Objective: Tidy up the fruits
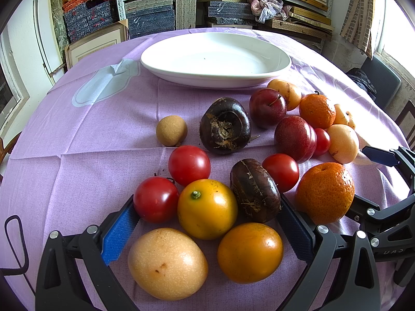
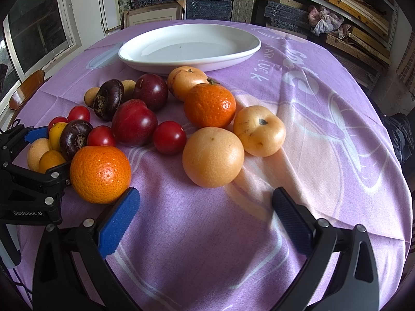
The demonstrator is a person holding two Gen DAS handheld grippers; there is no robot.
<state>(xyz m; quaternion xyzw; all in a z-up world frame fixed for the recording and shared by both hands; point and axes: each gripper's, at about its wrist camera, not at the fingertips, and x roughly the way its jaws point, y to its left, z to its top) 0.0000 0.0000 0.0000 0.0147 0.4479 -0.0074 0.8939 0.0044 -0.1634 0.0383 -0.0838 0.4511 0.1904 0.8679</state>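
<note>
Many fruits lie on a purple tablecloth in front of an empty white oval plate [image 1: 215, 59], also in the right wrist view [image 2: 189, 48]. My left gripper [image 1: 207, 223] is open, its jaws around a yellow-orange fruit [image 1: 207, 208], an orange fruit [image 1: 250, 252] and a pale pear-like fruit [image 1: 167, 263], beside a dark water chestnut [image 1: 255, 190] and a red tomato [image 1: 155, 199]. My right gripper [image 2: 205, 207] is open and empty, just in front of a pale round fruit [image 2: 212, 156]. A mandarin [image 2: 99, 173] touches its left finger.
Plums [image 2: 135, 121], another mandarin [image 2: 208, 105], tomatoes [image 2: 169, 137] and a second chestnut [image 1: 224, 125] lie between the grippers and the plate. Shelves of boxes [image 1: 155, 13] stand behind the table. The left gripper [image 2: 28, 181] shows at the right view's left edge.
</note>
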